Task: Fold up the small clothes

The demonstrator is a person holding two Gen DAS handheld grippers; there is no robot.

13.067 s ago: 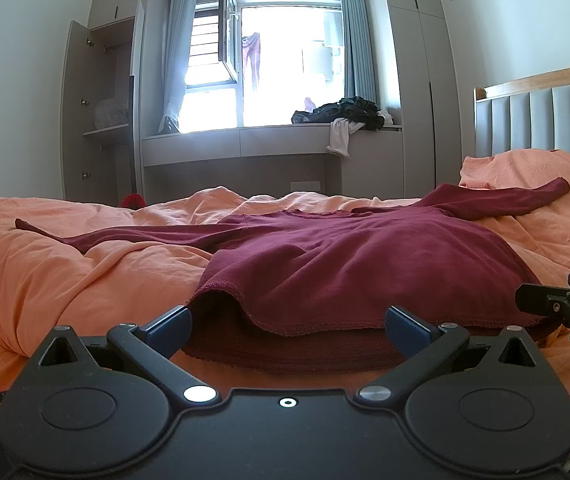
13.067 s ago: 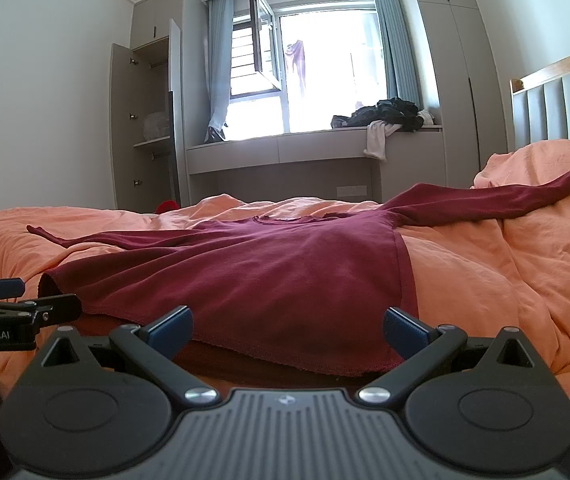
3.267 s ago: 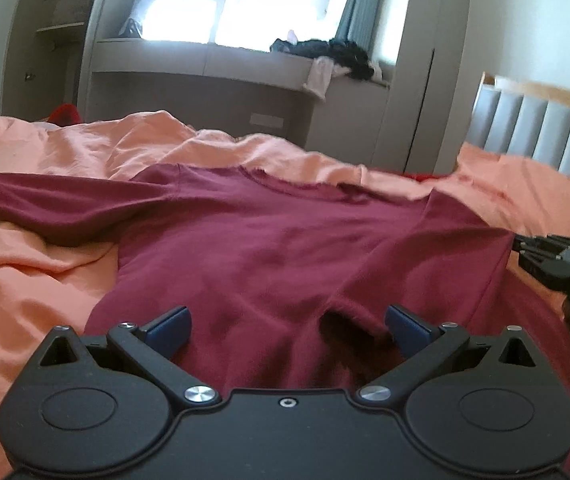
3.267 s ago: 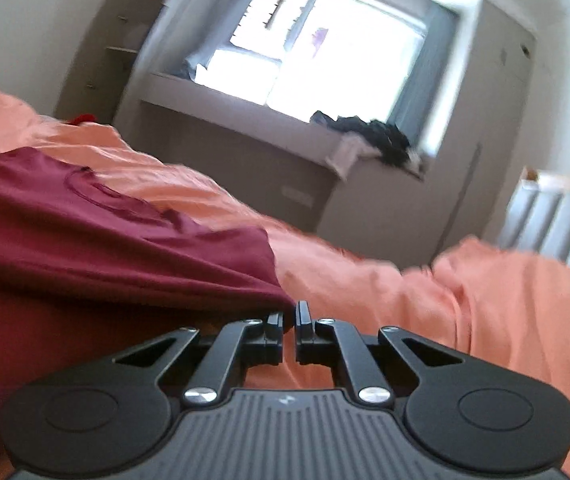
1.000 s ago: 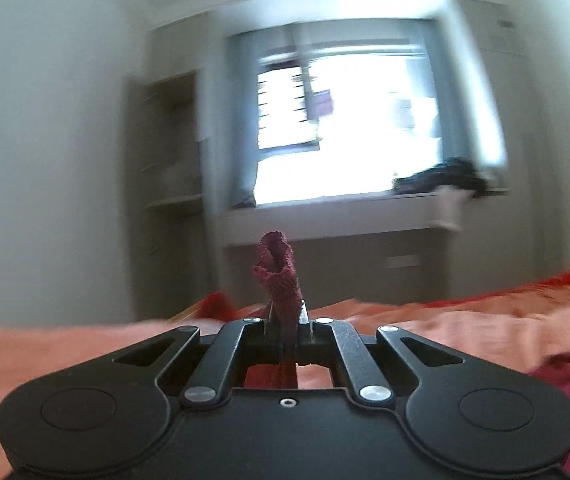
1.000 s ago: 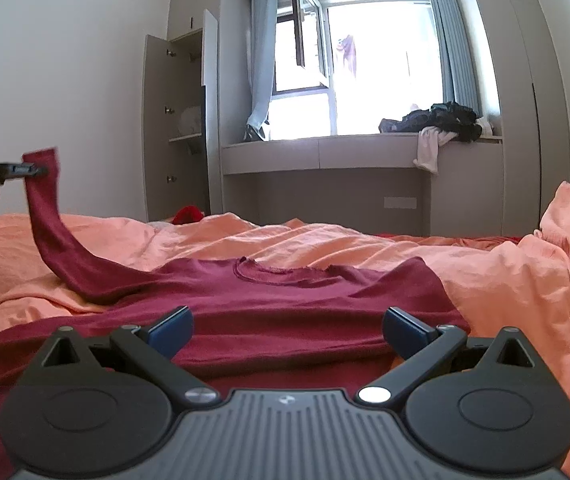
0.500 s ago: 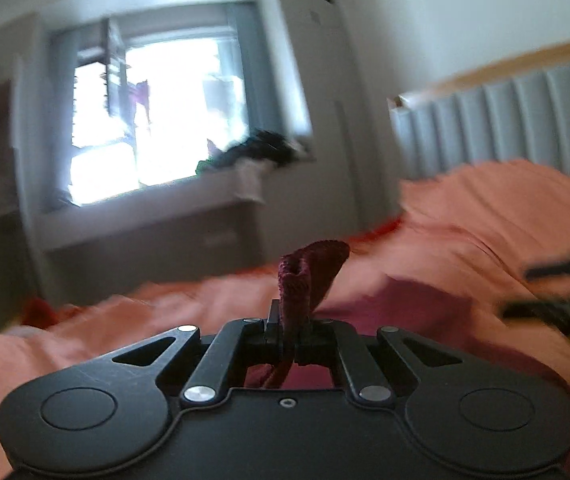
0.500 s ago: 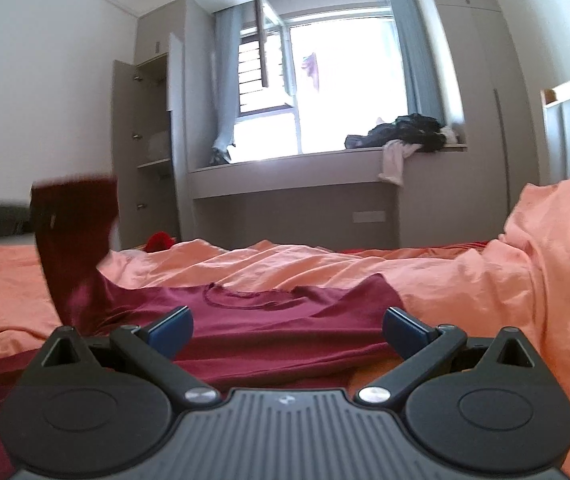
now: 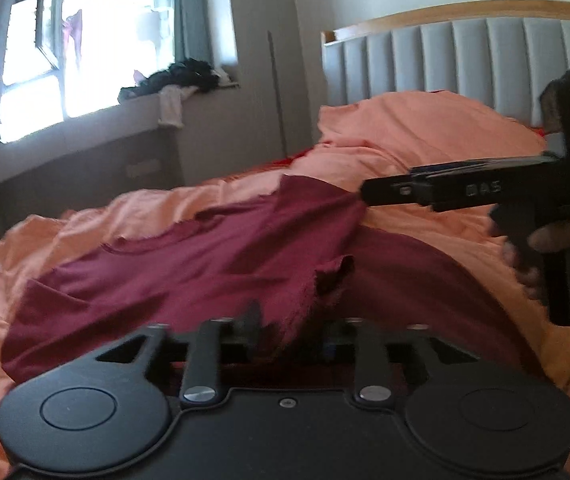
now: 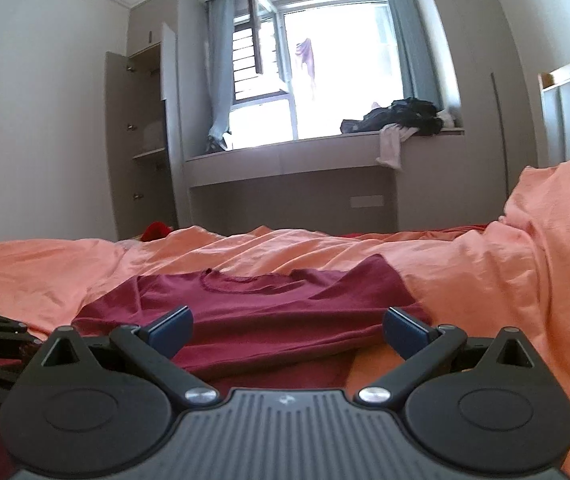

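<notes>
**Daylight ahead, one view smeared**

Hard daylight pours through the window (image 10: 337, 68) ahead of each tool, blown out to white. The left wrist view is soft with motion blur throughout; the right wrist view is crisp. Fisheye bending curves walls, with dark corners.

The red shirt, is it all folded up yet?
Not yet. Both sleeves look folded onto the maroon shirt; the left gripper, jaws just opening, is letting go of the sleeve cuff. The right gripper waits open. Folding the body comes next.
</notes>
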